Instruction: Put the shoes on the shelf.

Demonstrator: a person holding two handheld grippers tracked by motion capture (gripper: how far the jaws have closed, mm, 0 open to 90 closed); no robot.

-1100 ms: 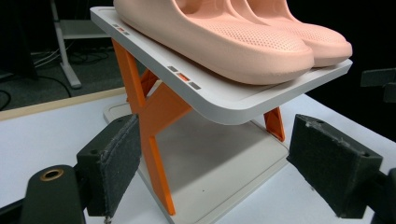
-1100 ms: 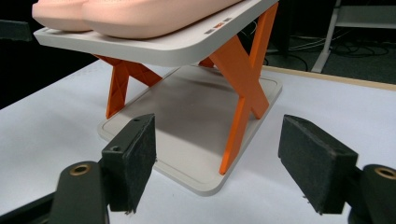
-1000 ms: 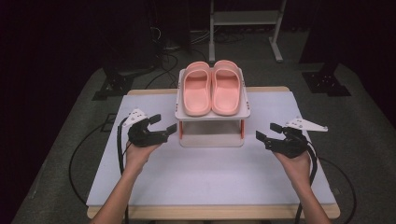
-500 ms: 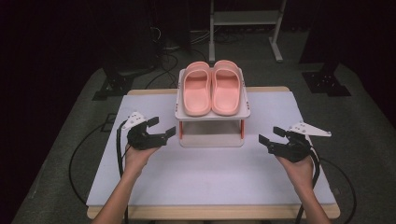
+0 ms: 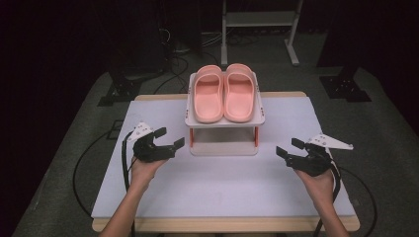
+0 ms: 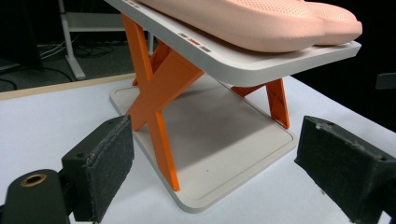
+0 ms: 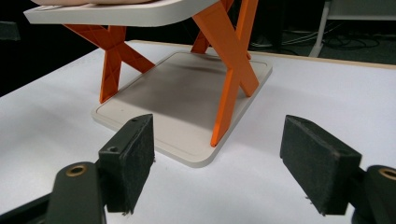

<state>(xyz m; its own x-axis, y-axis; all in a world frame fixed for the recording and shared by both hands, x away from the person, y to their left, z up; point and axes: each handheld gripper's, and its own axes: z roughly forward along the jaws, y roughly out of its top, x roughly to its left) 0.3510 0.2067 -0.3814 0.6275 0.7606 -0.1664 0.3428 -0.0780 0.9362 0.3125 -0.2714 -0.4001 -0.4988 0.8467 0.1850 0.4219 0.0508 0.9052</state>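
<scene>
Left claw [image 5: 168,139] sits just off the left side of the rack [image 5: 225,121], right claw [image 5: 288,147] further off on the right side. Both hover low over the white worktop [image 5: 217,182], pointed inward at the rack's lower level. Rack is between the two claws, touching neither.

Left claw: jaws spread wide, nothing between the pads, having just been opening a bit more. Right claw: jaws wide apart too, holding nothing.

Rack: two-tier stand, at the far middle of the worktop. Off-white flat plastic shelves with rounded corners and a shallow raised rim, joined by orange X-shaped cross braces [image 6: 156,88] at the sides. Lower shelf [image 7: 187,102] is bare and lies flat on the worktop.

Slippers [image 5: 223,92]: a pink pair, smooth matte foam or rubber look, rounded thick soles, fine dimple texture on the upper seen in the left gripper view. They lie side by side on the top shelf, touching or nearly so. Long axes run front to back, toes toward the far edge of the worktop.

Claw pads [image 7: 135,161] are black, rough foam-like blocks.
</scene>
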